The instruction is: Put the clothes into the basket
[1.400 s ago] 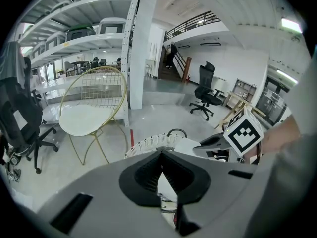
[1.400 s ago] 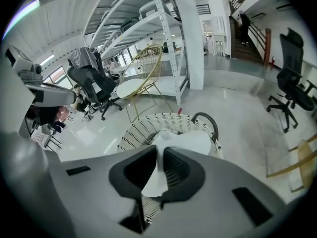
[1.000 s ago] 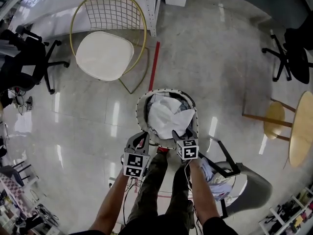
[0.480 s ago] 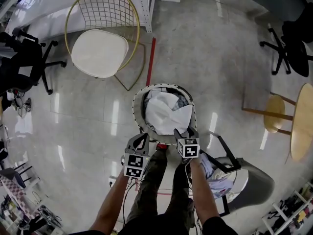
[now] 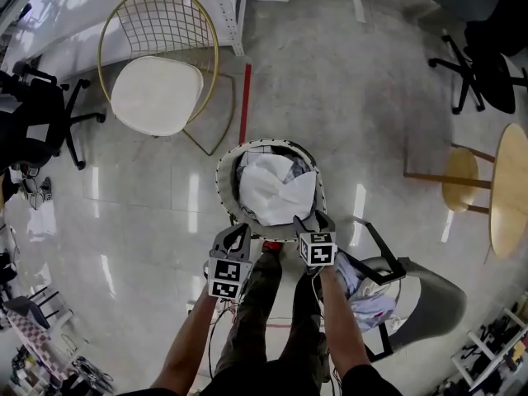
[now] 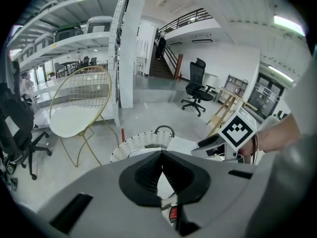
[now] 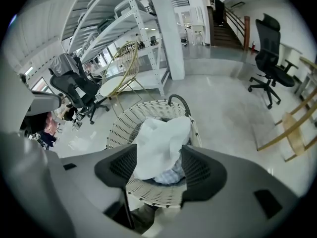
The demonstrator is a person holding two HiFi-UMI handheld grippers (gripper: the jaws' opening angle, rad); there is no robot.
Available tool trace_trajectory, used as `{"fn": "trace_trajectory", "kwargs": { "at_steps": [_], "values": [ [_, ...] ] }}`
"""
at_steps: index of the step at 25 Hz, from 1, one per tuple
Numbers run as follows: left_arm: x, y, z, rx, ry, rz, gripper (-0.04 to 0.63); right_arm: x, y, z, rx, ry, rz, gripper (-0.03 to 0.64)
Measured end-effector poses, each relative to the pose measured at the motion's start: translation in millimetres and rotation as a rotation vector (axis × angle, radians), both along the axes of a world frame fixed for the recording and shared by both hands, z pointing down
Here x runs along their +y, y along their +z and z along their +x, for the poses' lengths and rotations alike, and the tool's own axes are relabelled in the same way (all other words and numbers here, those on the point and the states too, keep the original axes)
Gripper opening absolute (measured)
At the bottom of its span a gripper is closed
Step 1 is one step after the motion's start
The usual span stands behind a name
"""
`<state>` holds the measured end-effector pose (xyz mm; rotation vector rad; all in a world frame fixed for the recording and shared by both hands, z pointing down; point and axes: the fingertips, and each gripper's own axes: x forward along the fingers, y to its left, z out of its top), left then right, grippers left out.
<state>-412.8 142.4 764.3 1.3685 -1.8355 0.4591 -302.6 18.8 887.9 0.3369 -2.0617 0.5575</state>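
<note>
Looking down from the head view, I have the round white woven basket (image 5: 224, 190) standing on the glossy grey floor (image 5: 148, 213), right in front of the person's feet. A big crumpled white garment (image 5: 276, 192) is heaped inside it, filling the middle and lying up against the near rim. In the right gripper view a blue-and-white checked cloth (image 7: 167, 174) peeks out from under that garment at the near side of the basket.

My right gripper (image 5: 312, 219) hangs over the basket's near rim, pointing steeply down. Its jaws stand wide apart and grip nothing; through the gap I see the white garment and the basket below, neither touching the pads.

My left gripper (image 5: 233, 231) is just outside the basket's near-left rim, over bare floor. In its own view the jaw tips meet and nothing is pinched between them.

Off to the person's right is a grey shell chair with a black frame (image 5: 433, 304), and a pile of pale blue and white clothes (image 5: 363, 299) lies on its seat, just beside the right forearm.

Further out, a gold wire chair with a white cushion (image 5: 157, 96) stands beyond the basket to the left, with a red strip (image 5: 244, 106) on the floor between the two.
</note>
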Motion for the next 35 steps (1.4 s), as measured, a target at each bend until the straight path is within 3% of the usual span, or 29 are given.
{"fn": "trace_trajectory", "kwargs": {
  "at_steps": [15, 24, 28, 35],
  "values": [
    [-41, -83, 19, -0.08, 0.069, 0.113, 0.008, -48, -128, 14, -0.205, 0.115, 0.17, 0.269],
    [-83, -153, 47, -0.164, 0.163, 0.23, 0.008, -70, -239, 50, -0.353, 0.229, 0.325, 0.134],
    [-95, -187, 72, -0.173, 0.208, 0.27, 0.008, -69, -285, 73, -0.398, 0.275, 0.362, 0.082],
    [-129, -238, 127, -0.17, 0.333, 0.358, 0.008, -88, -370, 127, -0.492, 0.387, 0.51, 0.04]
  ]
}}
